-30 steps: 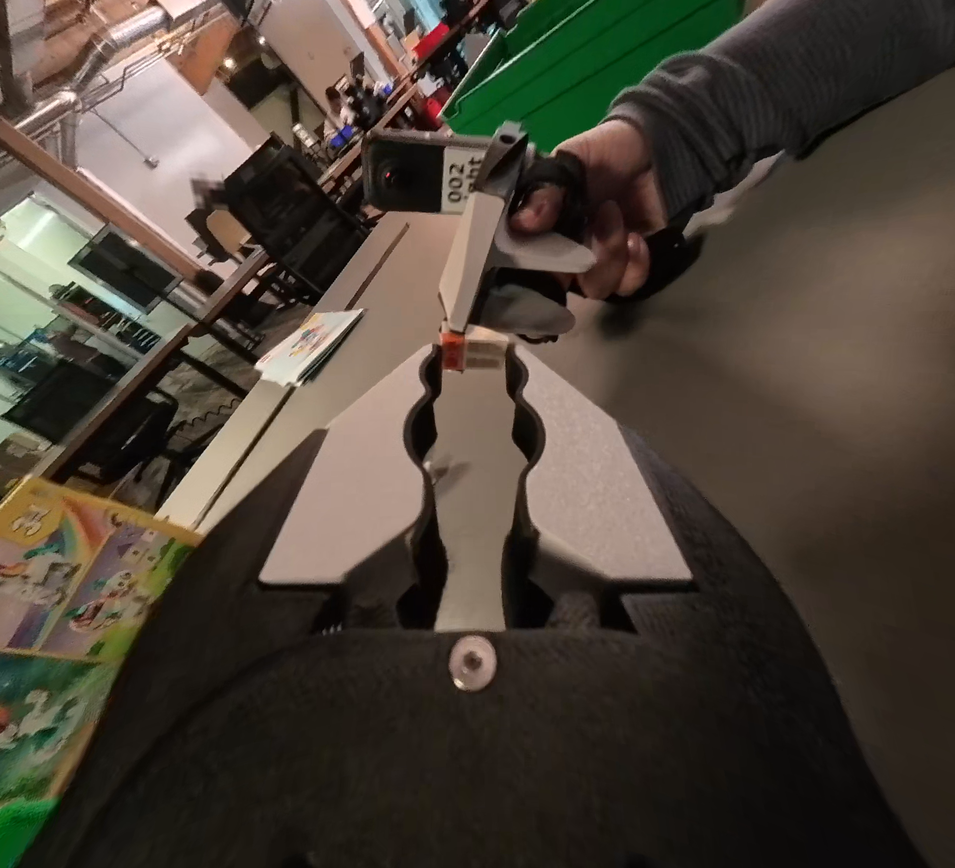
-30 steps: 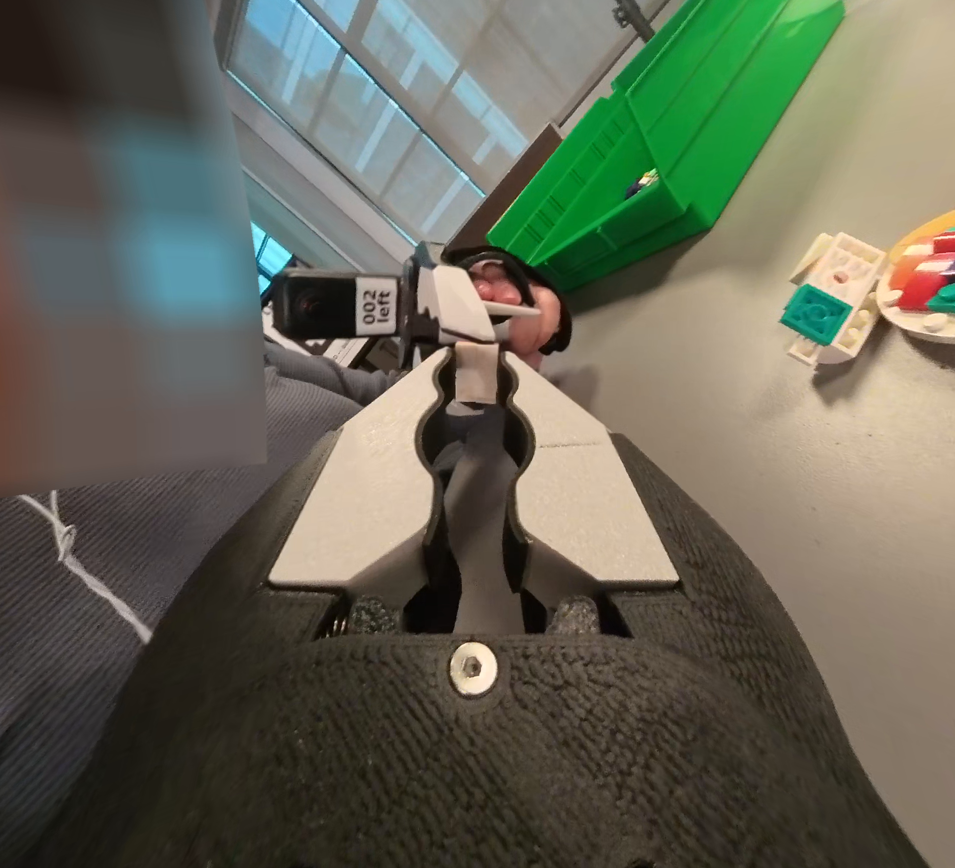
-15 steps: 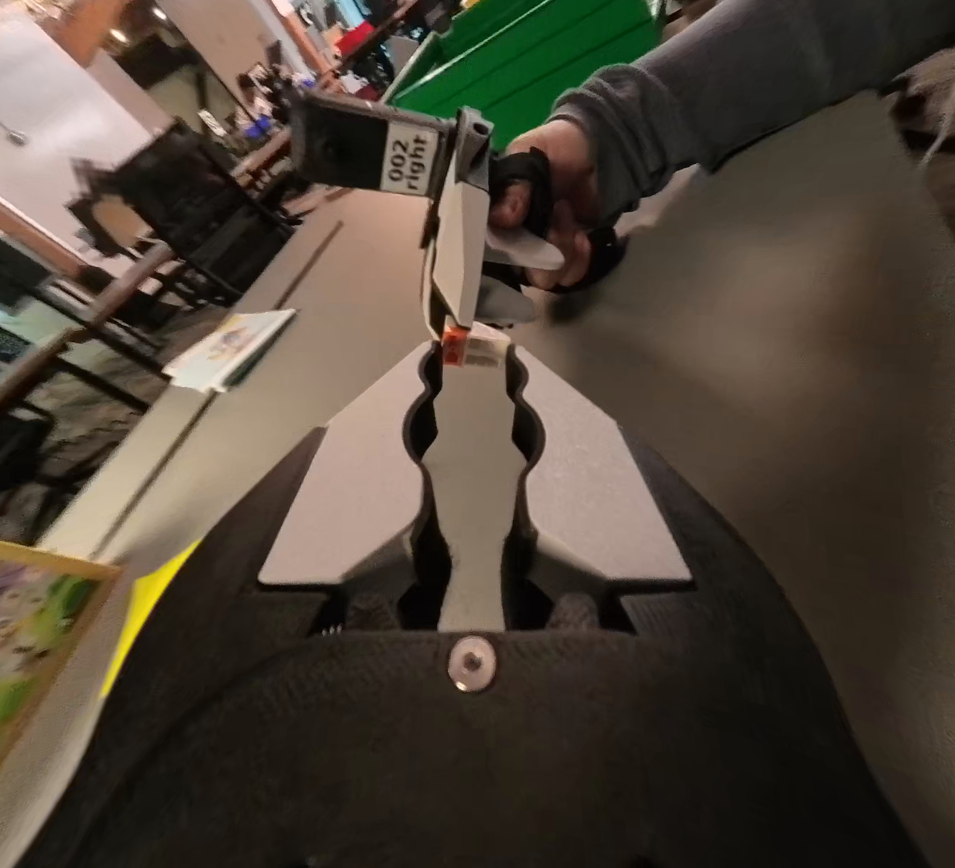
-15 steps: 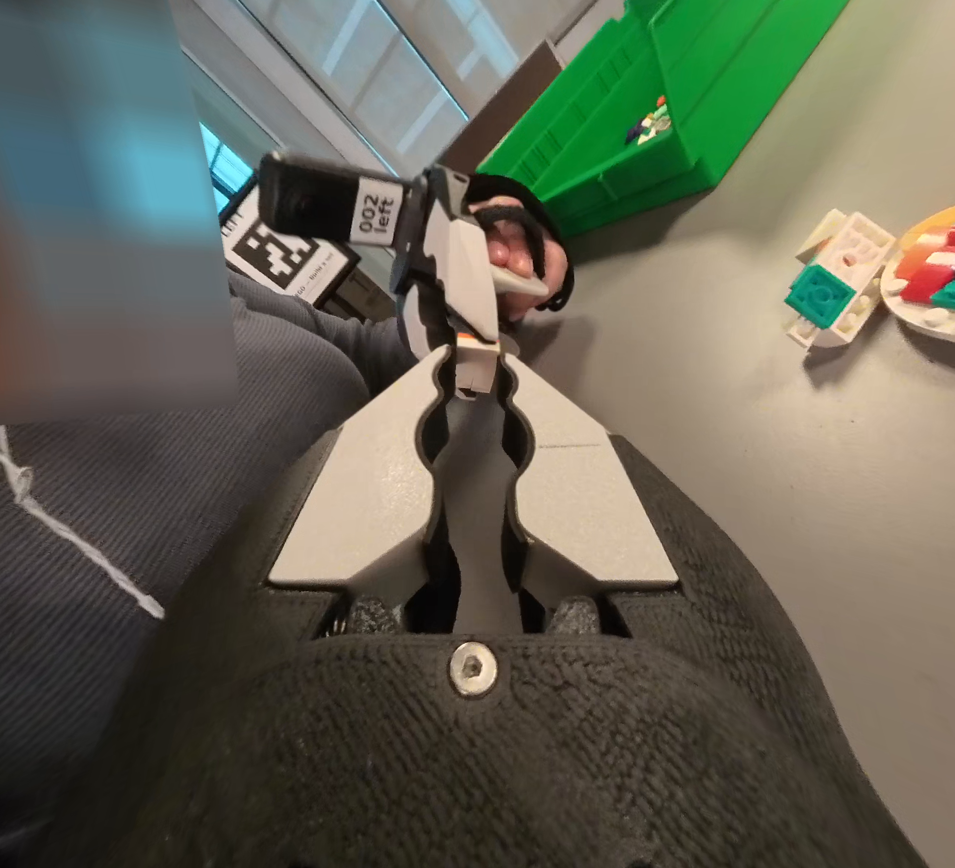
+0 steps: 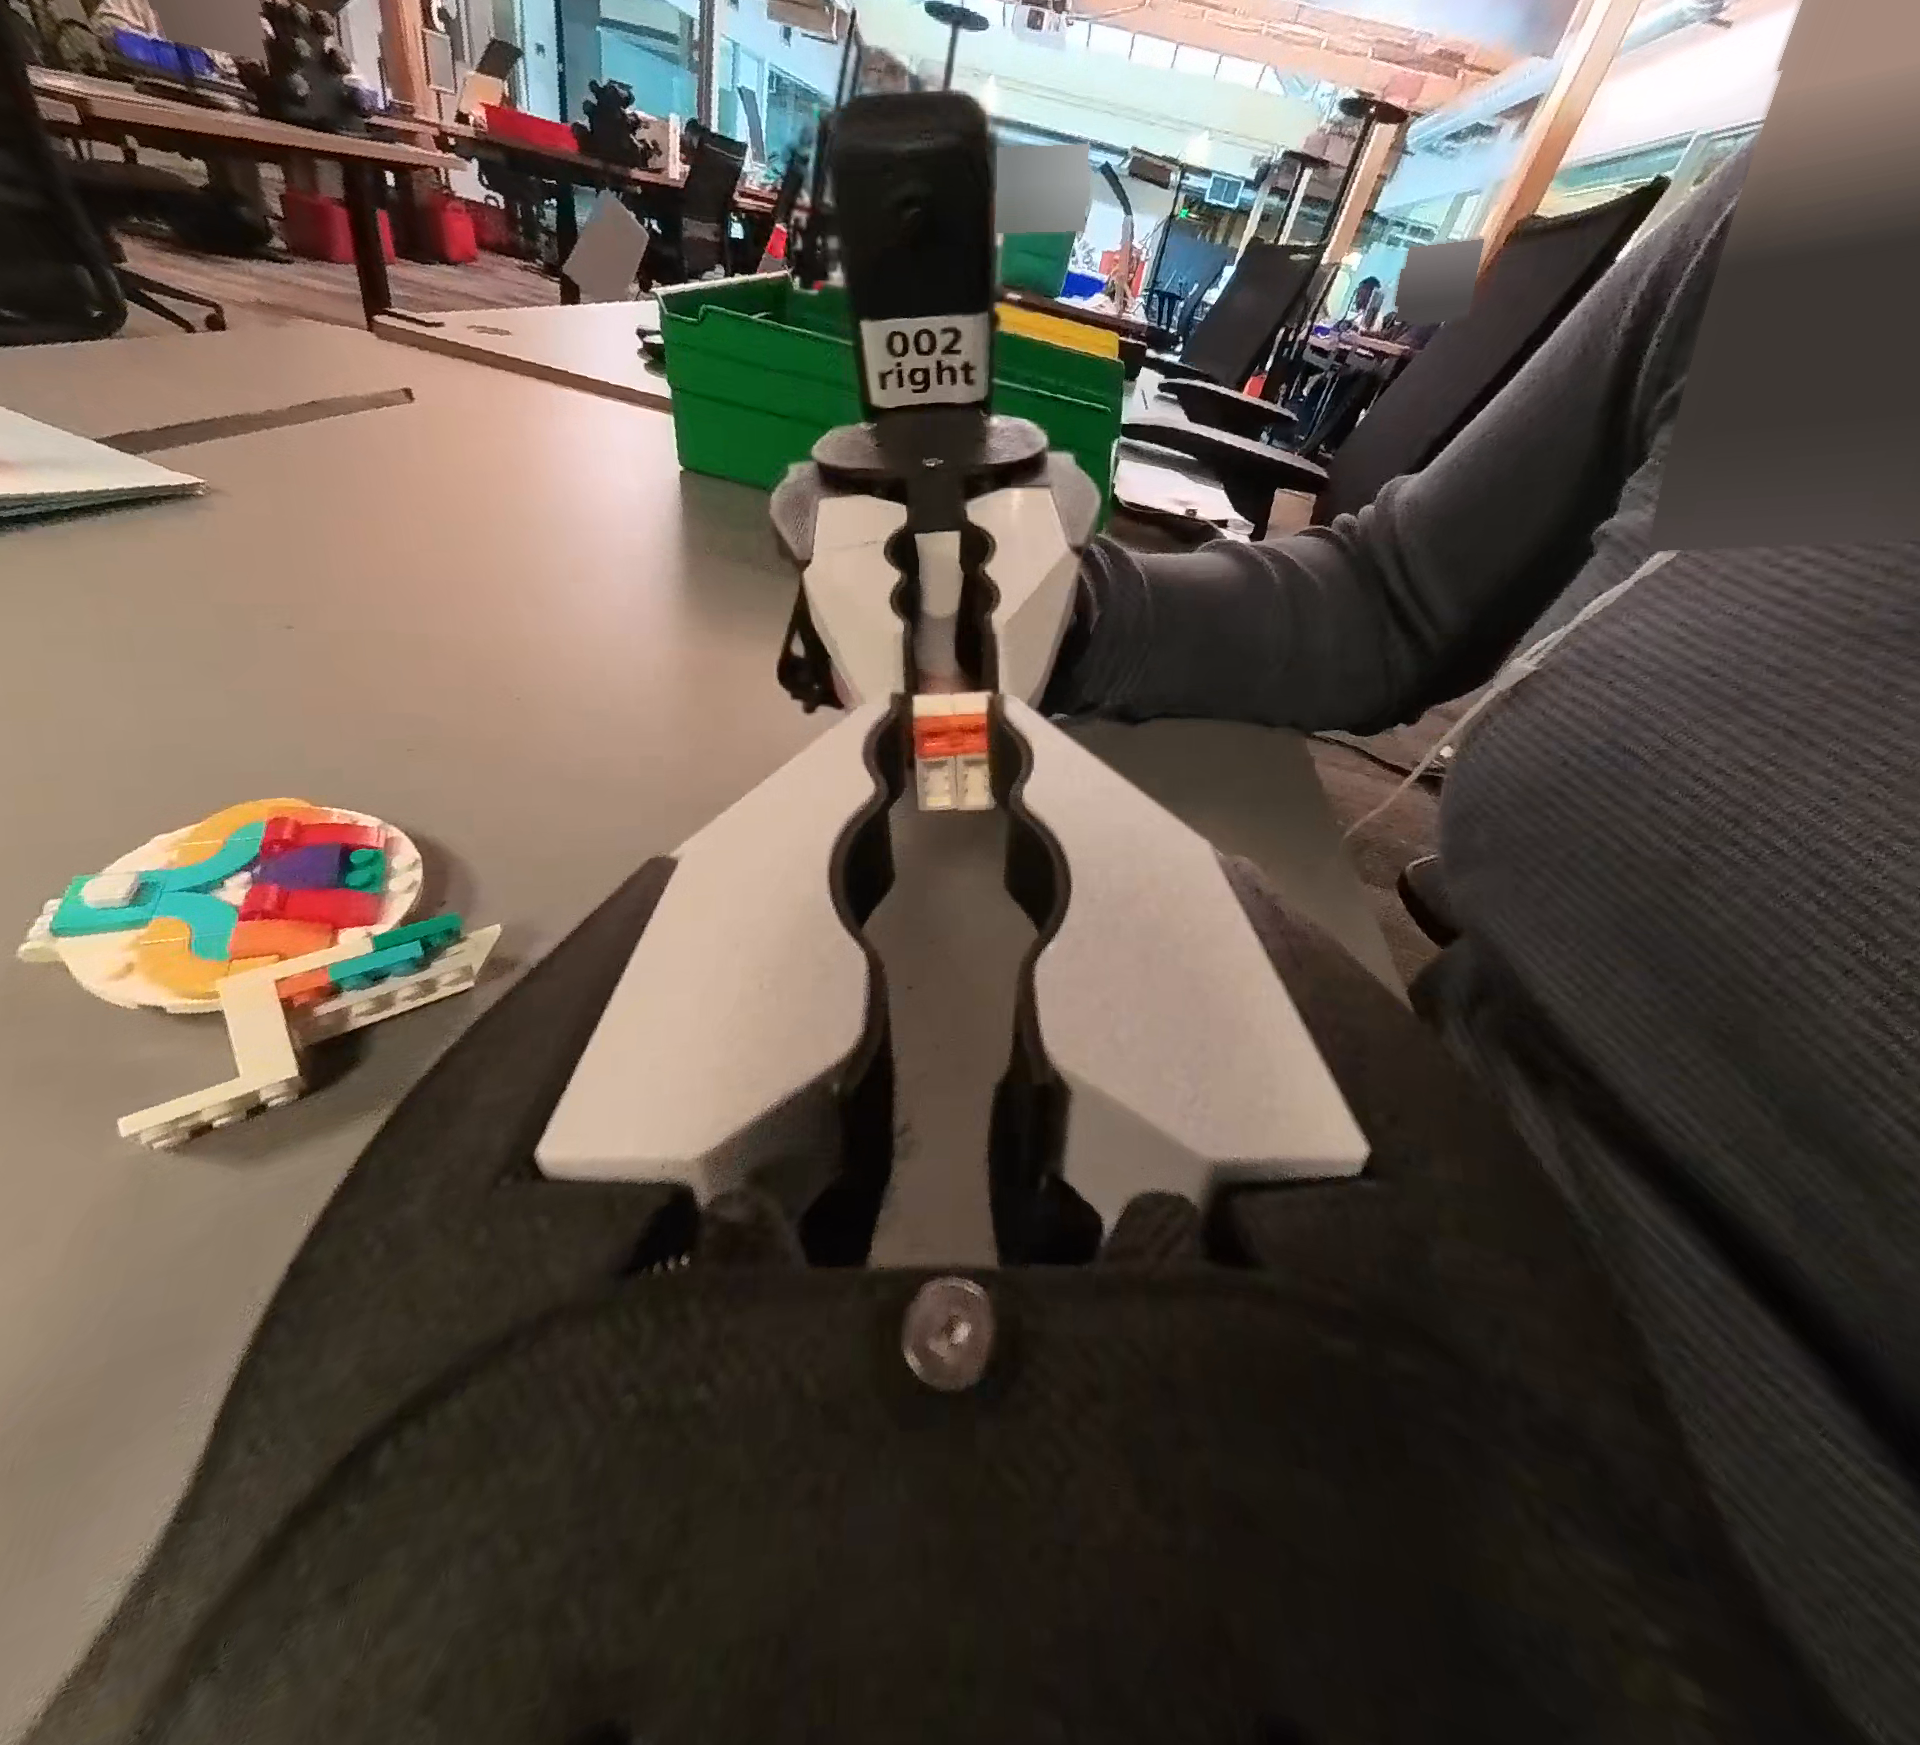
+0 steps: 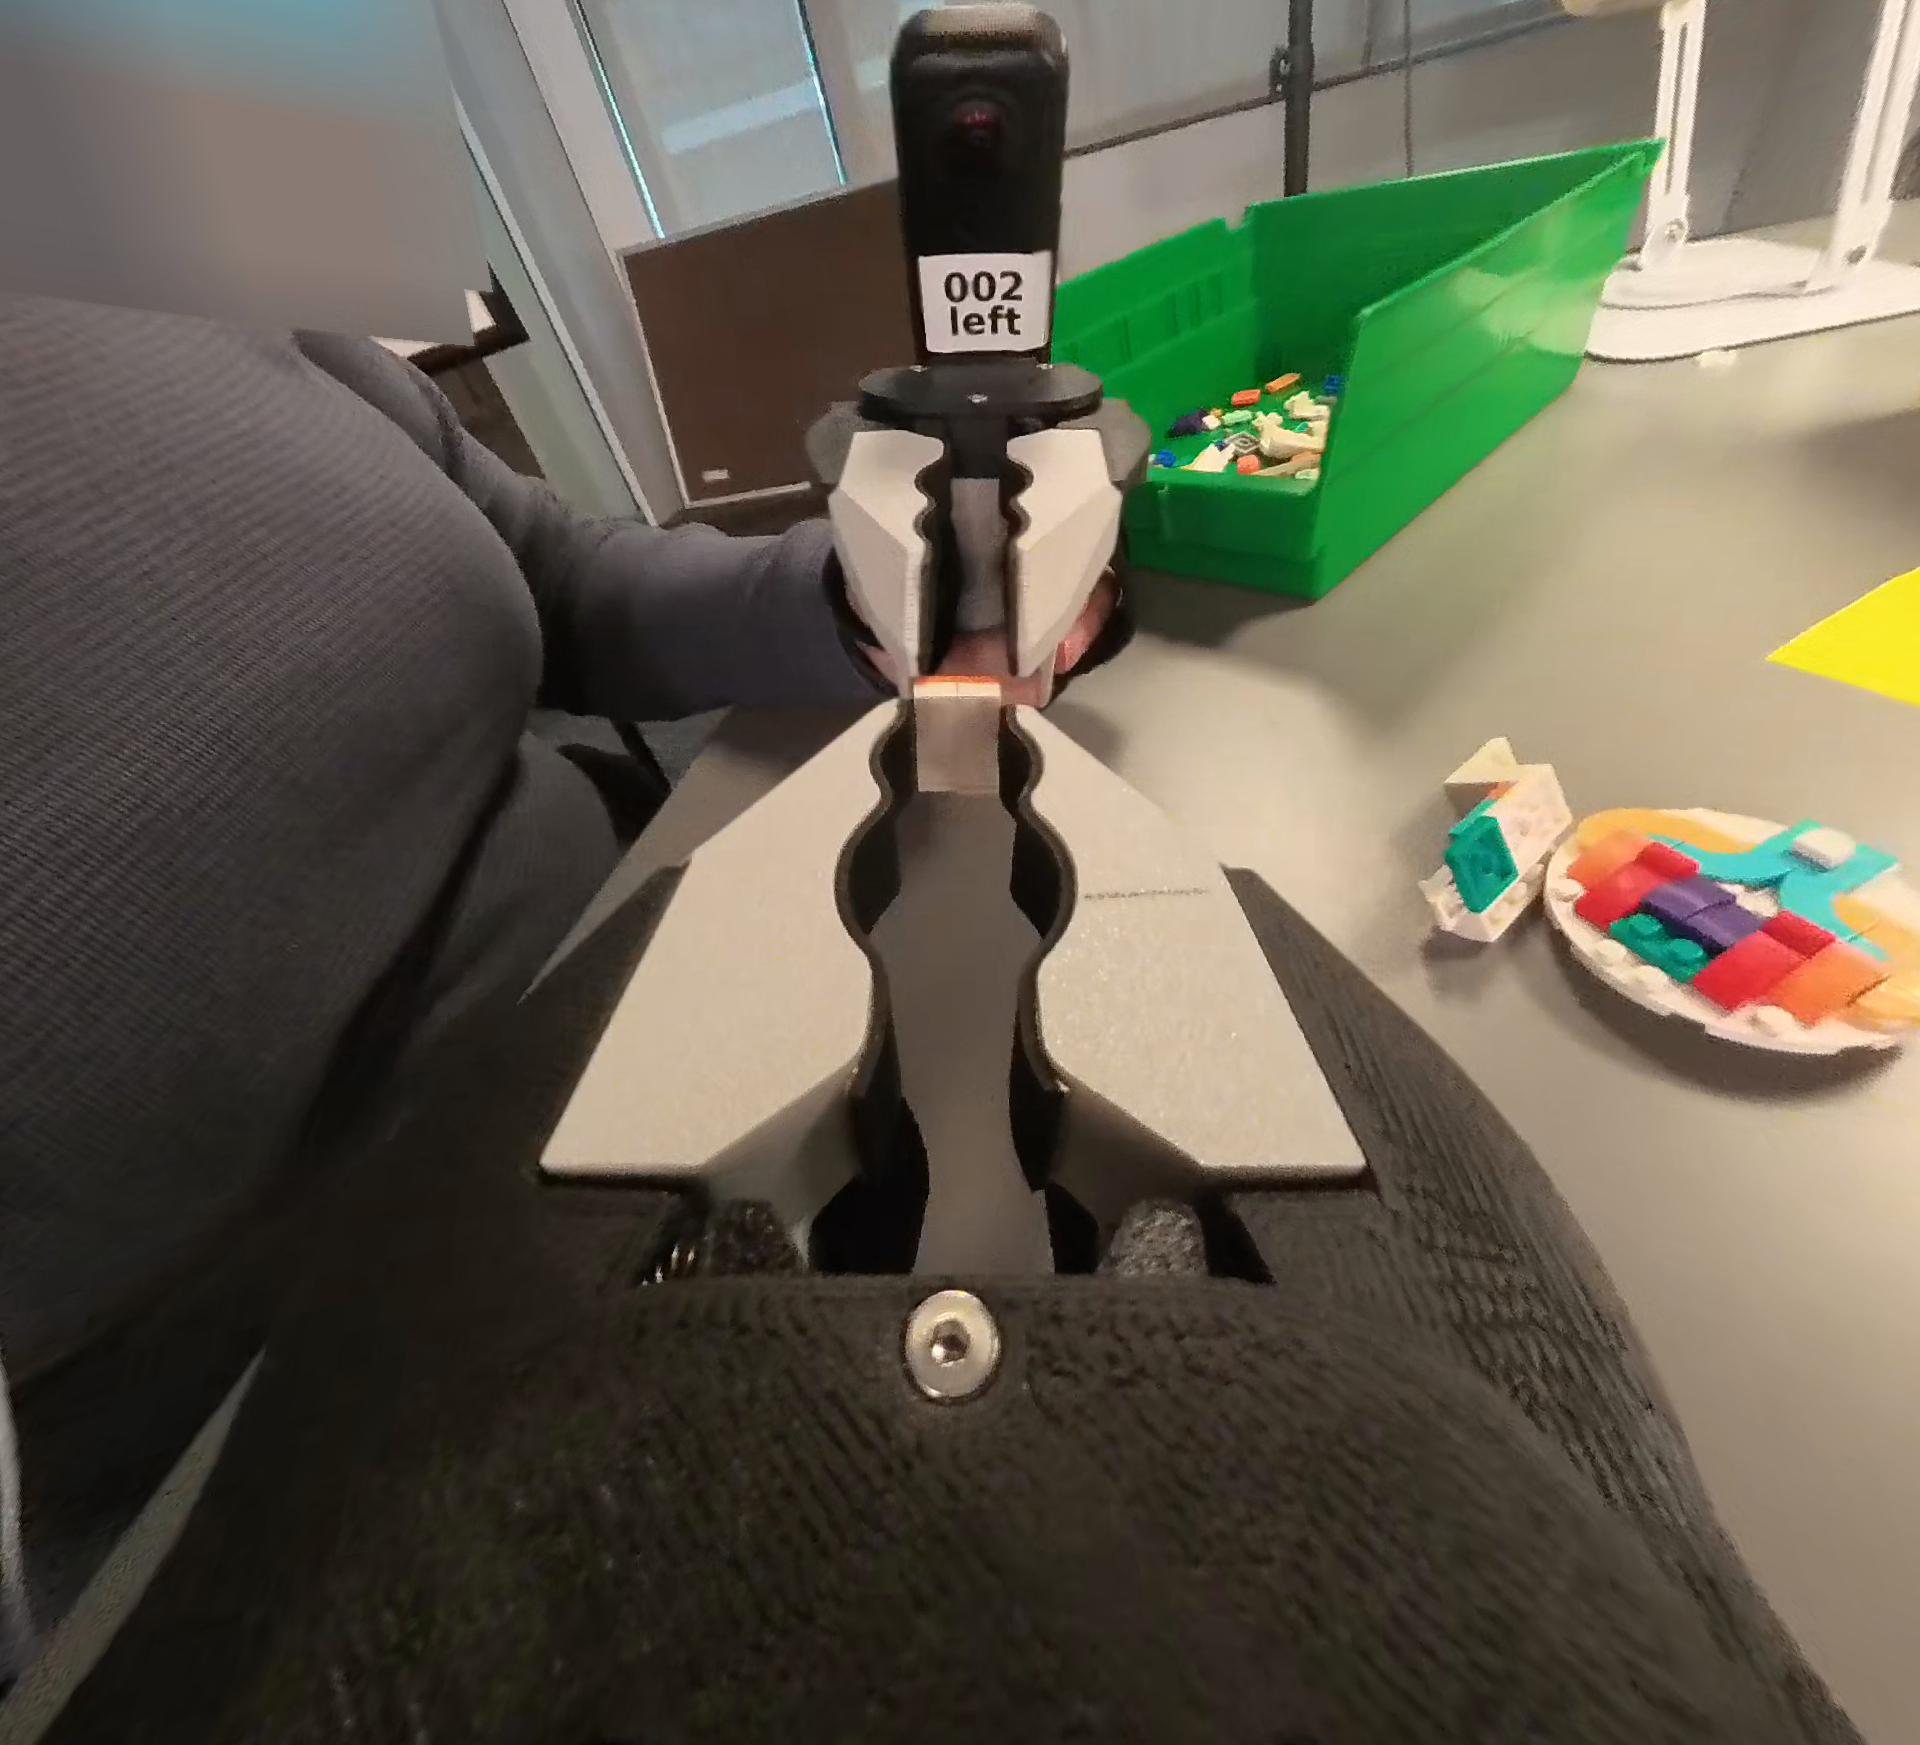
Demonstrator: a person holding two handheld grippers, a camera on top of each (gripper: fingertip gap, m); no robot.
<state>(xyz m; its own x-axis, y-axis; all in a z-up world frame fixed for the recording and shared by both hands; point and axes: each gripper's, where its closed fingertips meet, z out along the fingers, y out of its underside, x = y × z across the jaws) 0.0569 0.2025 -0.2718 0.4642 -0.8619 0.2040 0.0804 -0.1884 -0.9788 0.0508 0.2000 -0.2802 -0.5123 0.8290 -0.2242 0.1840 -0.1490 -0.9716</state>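
A small orange-and-white brick piece (image 5: 952, 758) is held above the grey table (image 5: 416, 615) between the two grippers, which meet tip to tip. My left gripper (image 5: 952, 745) is shut on the near end of it. My right gripper (image 5: 943, 693) faces it from the far side, held by a person's hand. In the right wrist view my right gripper (image 6: 956, 731) is shut on the white block of the piece (image 6: 956, 745). A thin orange edge shows at its far end, and the left gripper (image 6: 971, 667) stands opposite.
A round white plate (image 5: 140, 983) with a colourful brick build and white side pieces lies on the table; it also shows in the right wrist view (image 6: 1590, 942). A green bin (image 6: 1455, 313) holds loose bricks. A yellow sheet (image 6: 1860, 646) and a booklet (image 5: 73, 469) lie farther off. A grey sleeve (image 5: 1299, 615) is close by. The grippers are tip to tip, or close to it. Left tips and right tips are each some 15 cm from the round white plate (image 5: 140, 983).
Both grippers have turned together from a tilted pose to level, staying tip to tip on the brick piece. The plate with the build has come into the left wrist view.
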